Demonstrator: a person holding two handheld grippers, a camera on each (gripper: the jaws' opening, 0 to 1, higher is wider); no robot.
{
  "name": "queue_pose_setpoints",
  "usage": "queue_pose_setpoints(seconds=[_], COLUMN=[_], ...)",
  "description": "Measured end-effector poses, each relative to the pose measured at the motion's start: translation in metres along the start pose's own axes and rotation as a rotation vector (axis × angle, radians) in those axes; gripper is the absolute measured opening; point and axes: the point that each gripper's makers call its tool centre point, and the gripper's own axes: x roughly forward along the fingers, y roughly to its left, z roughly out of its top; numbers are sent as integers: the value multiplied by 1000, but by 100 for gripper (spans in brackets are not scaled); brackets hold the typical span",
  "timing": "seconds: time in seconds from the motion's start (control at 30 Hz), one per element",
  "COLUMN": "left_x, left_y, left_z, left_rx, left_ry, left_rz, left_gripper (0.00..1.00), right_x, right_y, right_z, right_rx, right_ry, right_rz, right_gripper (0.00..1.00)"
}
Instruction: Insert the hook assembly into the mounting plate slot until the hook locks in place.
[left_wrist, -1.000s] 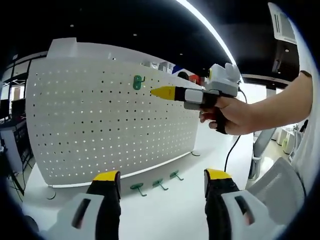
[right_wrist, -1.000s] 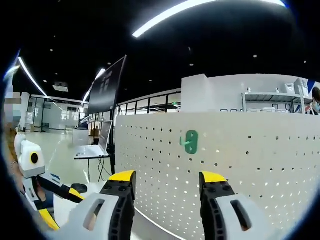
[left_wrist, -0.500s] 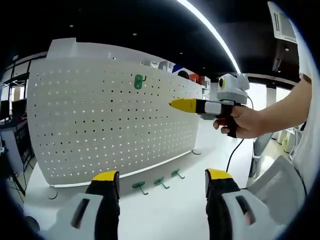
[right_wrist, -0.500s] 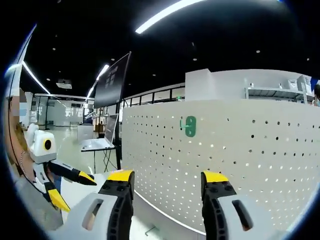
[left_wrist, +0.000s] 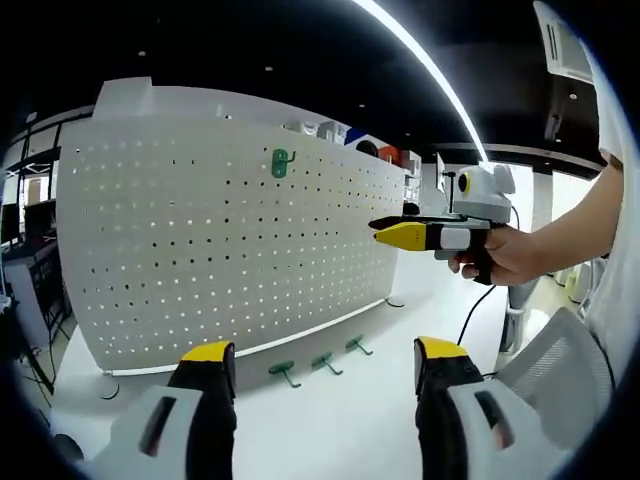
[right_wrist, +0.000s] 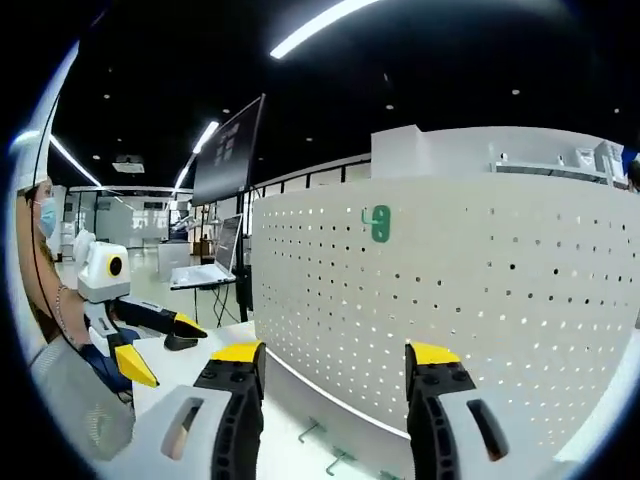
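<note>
A white pegboard mounting plate (left_wrist: 220, 240) (right_wrist: 480, 290) stands upright on the white table. One green hook (left_wrist: 282, 162) (right_wrist: 380, 223) sits in it near the top. Three more green hooks (left_wrist: 320, 362) lie on the table at its foot, and two of these hooks (right_wrist: 312, 432) are seen from the right gripper view. My left gripper (left_wrist: 325, 362) (right_wrist: 178, 352) is open and empty, low over the table in front of the board. My right gripper (left_wrist: 376, 231) (right_wrist: 333, 360) is open and empty, held in a hand out in the air, apart from the board.
The table (left_wrist: 340, 430) stretches in front of the pegboard. A cable (left_wrist: 462, 305) hangs from the right gripper. A grey chair (left_wrist: 545, 360) stands at the right. A laptop (right_wrist: 205, 275) and a dark screen (right_wrist: 225, 150) stand behind the board's end.
My right gripper has drawn back from the hook on the pegboard, away from the board and a little lower. The left gripper has barely moved.
</note>
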Motion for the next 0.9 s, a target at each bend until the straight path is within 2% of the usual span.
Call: queue_pose_setpoints(seconds=[0.9], left_x=[-4], left_y=[3], left_z=[-5], left_rx=[4], left_ry=[17], left_rz=[3], left_gripper=[77], right_x=[-49], right_y=[-1], right_z=[-55], right_rx=[38], right_ry=[136], right_rz=[-23], right_gripper=[59])
